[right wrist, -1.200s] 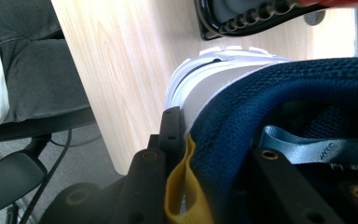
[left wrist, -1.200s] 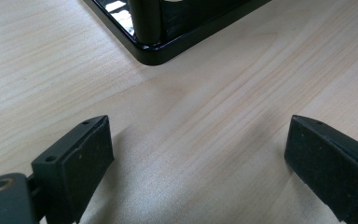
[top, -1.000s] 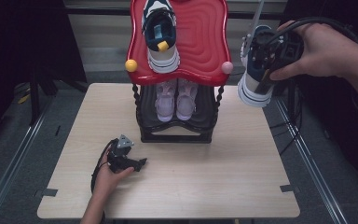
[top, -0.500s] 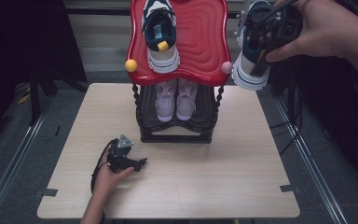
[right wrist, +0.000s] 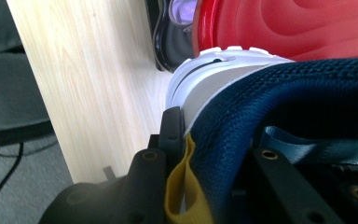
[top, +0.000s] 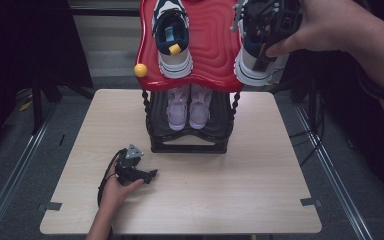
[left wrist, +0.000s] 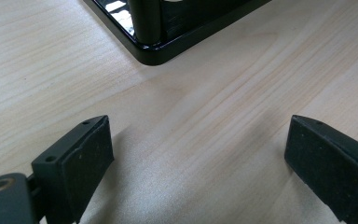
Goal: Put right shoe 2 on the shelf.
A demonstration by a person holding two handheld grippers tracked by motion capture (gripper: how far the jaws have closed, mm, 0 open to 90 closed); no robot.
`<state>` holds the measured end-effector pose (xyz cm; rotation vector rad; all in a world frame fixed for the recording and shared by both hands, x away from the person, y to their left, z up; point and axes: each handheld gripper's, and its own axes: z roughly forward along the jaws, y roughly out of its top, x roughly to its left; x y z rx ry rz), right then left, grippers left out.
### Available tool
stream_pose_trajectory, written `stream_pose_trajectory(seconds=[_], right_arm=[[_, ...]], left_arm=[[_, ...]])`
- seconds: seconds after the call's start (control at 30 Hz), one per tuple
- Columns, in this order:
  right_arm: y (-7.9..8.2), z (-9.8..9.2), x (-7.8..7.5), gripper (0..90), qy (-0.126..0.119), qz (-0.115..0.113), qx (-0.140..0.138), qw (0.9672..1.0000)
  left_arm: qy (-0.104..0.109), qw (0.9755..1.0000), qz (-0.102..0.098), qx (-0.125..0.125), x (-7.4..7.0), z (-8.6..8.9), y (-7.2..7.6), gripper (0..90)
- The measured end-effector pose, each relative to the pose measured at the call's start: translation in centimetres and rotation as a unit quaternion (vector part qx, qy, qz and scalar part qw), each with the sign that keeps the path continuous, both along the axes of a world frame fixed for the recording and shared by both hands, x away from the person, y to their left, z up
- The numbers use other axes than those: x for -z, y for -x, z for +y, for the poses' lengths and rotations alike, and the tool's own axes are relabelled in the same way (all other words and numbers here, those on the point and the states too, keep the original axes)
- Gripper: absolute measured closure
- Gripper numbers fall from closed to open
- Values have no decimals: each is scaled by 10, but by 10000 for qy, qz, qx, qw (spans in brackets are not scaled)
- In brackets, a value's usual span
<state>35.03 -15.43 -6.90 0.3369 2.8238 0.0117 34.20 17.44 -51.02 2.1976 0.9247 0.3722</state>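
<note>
A navy and white shoe [top: 172, 37] lies on the left half of the red top shelf [top: 210, 55] of a small black rack. My right gripper [top: 269, 22] is shut on the matching shoe [top: 257, 67] and holds it in the air over the shelf's right edge. In the right gripper view the jaws clamp the navy collar [right wrist: 284, 102] beside a yellow pull tab [right wrist: 182, 186], with the red shelf [right wrist: 298, 23] just beyond. My left gripper [top: 149, 176] rests on the table, open, with bare wood between its jaws [left wrist: 198, 158].
A pair of lilac shoes [top: 190, 105] sits on the rack's lower black shelf. The rack's glossy base [left wrist: 158, 37] lies just ahead of the left gripper. The wooden table [top: 260, 165] stretches to the front and right. Dark floor and cables surround it.
My right hand has carried the shoe upward and leftward, from beside the rack to over the red shelf's right edge. The left gripper has stayed put.
</note>
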Motion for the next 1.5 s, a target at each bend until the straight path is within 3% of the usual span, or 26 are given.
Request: stream_pose_trajectory(seconds=[0.9,1.5], right_arm=[[-29,46,13,741,21,-327,-505,9982],[-61,61,35,740,61,-316,-669,9972]], left_arm=[[-14,10000,-12,-4,0,0,0,72],[-16,10000,-14,-5,0,0,0,72]])
